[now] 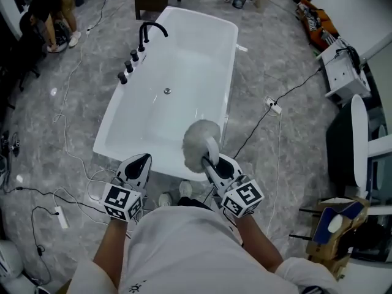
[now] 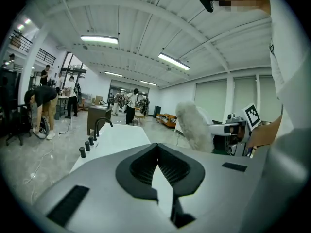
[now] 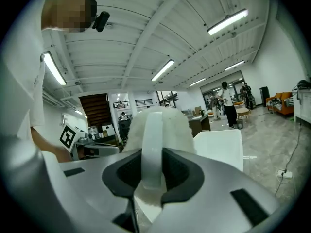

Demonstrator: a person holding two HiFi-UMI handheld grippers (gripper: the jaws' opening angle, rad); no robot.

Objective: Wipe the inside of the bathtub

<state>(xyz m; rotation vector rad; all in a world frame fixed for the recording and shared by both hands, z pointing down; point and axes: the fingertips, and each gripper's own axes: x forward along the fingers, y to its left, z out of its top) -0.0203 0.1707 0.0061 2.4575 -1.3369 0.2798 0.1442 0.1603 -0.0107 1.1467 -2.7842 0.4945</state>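
Two grippers: our right gripper [image 1: 211, 161] clamps a fluffy duster [image 1: 201, 141] over a corner of the bathtub [image 1: 184, 72]; our left gripper [image 1: 138, 164] is closed, empty.

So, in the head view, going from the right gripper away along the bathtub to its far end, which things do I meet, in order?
right gripper → fluffy duster → drain → black knobs → black faucet

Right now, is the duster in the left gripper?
No, the duster is clamped by its handle in the right gripper, and the left gripper holds nothing.
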